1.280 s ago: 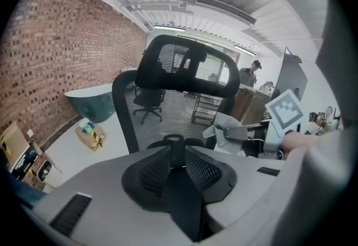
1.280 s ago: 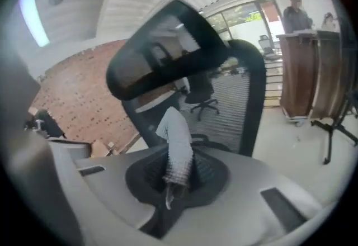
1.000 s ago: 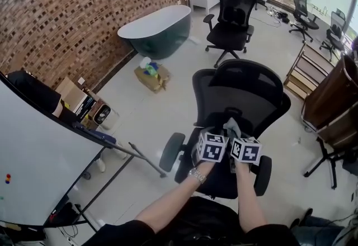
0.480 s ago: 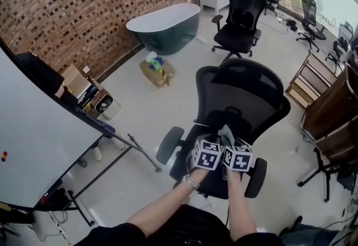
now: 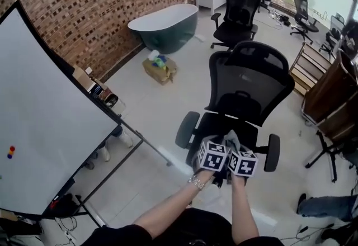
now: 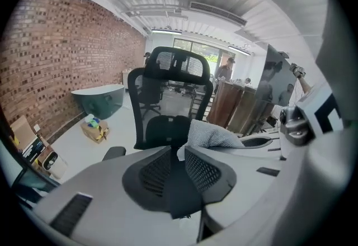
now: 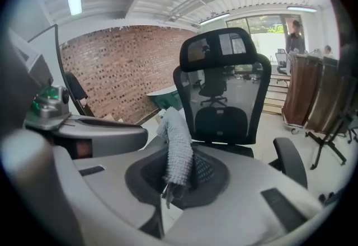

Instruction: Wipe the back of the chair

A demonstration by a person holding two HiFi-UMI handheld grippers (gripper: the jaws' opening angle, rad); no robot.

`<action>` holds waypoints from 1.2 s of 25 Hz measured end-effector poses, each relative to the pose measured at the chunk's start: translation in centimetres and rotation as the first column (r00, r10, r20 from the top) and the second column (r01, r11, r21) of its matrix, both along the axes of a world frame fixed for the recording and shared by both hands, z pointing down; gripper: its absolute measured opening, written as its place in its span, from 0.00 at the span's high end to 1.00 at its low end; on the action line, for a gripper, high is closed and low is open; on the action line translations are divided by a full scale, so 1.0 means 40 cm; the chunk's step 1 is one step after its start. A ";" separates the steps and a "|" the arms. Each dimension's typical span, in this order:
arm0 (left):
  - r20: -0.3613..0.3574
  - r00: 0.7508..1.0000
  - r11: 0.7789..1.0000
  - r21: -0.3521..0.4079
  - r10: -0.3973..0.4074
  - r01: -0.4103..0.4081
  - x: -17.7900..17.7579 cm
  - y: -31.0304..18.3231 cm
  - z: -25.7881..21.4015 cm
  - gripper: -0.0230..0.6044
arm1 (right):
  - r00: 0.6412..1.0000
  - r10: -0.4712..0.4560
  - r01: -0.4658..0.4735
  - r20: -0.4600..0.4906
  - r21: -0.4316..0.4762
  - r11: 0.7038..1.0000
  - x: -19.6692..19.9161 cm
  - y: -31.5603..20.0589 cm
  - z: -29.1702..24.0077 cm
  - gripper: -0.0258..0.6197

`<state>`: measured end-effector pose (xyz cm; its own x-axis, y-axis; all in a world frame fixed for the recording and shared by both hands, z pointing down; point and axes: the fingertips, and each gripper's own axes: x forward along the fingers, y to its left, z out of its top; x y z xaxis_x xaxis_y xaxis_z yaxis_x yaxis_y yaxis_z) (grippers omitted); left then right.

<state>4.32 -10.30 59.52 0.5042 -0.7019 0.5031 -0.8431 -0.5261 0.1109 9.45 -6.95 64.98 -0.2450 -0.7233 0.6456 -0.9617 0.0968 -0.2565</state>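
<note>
Cloth [image 5: 231, 140], a grey lump in head view, hangs clamped in right gripper [image 7: 179, 164]; left gripper [image 6: 177, 158] closed, empty.

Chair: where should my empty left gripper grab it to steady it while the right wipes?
Likely the armrest nearest the left gripper: a narrow pad standing clear of the seat. Come from above, jaws across its width. The right gripper has the cloth.
</note>
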 end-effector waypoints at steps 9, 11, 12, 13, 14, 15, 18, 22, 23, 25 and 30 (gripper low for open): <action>0.007 0.998 0.998 0.008 0.066 -0.066 -0.063 0.170 -0.035 0.84 | 0.998 0.016 -0.016 -0.053 0.006 1.000 -0.059 0.181 -0.041 0.92; 0.005 0.997 0.997 0.004 0.072 -0.072 -0.049 0.177 -0.031 0.84 | 0.999 0.003 -0.002 -0.050 0.009 1.000 -0.060 0.178 -0.055 0.92; 0.007 0.997 0.997 0.005 0.074 -0.074 -0.042 0.180 -0.033 0.84 | 0.998 -0.002 0.002 -0.058 0.007 1.000 -0.057 0.178 -0.060 0.92; 0.007 0.997 0.997 0.007 0.076 -0.077 -0.035 0.186 -0.039 0.84 | 0.998 -0.002 0.002 -0.061 0.006 1.000 -0.052 0.182 -0.066 0.92; 0.005 0.997 0.997 0.009 0.081 -0.081 -0.028 0.196 -0.048 0.84 | 0.998 0.001 -0.001 -0.058 0.009 1.000 -0.048 0.190 -0.075 0.92; 0.002 0.996 0.996 0.015 0.088 -0.088 -0.020 0.207 -0.057 0.84 | 0.999 0.003 -0.002 -0.053 0.015 1.000 -0.045 0.199 -0.084 0.92; 0.009 0.997 0.996 0.039 0.077 -0.077 -0.012 0.207 -0.088 0.84 | 0.999 -0.008 0.009 -0.048 0.022 1.000 -0.036 0.204 -0.100 0.92; 0.017 0.999 0.997 0.056 0.051 -0.052 -0.018 0.199 -0.090 0.84 | 0.998 -0.036 0.038 -0.046 0.029 0.999 -0.044 0.193 -0.091 0.92; 0.019 0.999 0.997 0.057 0.042 -0.043 -0.026 0.198 -0.087 0.84 | 0.998 -0.047 0.048 -0.046 0.031 0.998 -0.051 0.189 -0.089 0.92; 0.016 1.000 0.998 0.059 0.020 -0.021 -0.042 0.188 -0.094 0.84 | 0.997 -0.065 0.067 -0.047 0.032 0.997 -0.064 0.179 -0.093 0.92; 0.008 1.000 0.998 0.058 -0.009 0.009 -0.051 0.174 -0.104 0.84 | 0.994 -0.096 0.098 -0.051 0.044 0.994 -0.081 0.166 -0.123 0.92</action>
<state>2.27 -3.35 55.37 0.4937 -0.7344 0.4658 -0.8487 -0.5238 0.0736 6.20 -0.31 60.06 -0.2843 -0.7271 0.6249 -0.9585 0.2007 -0.2025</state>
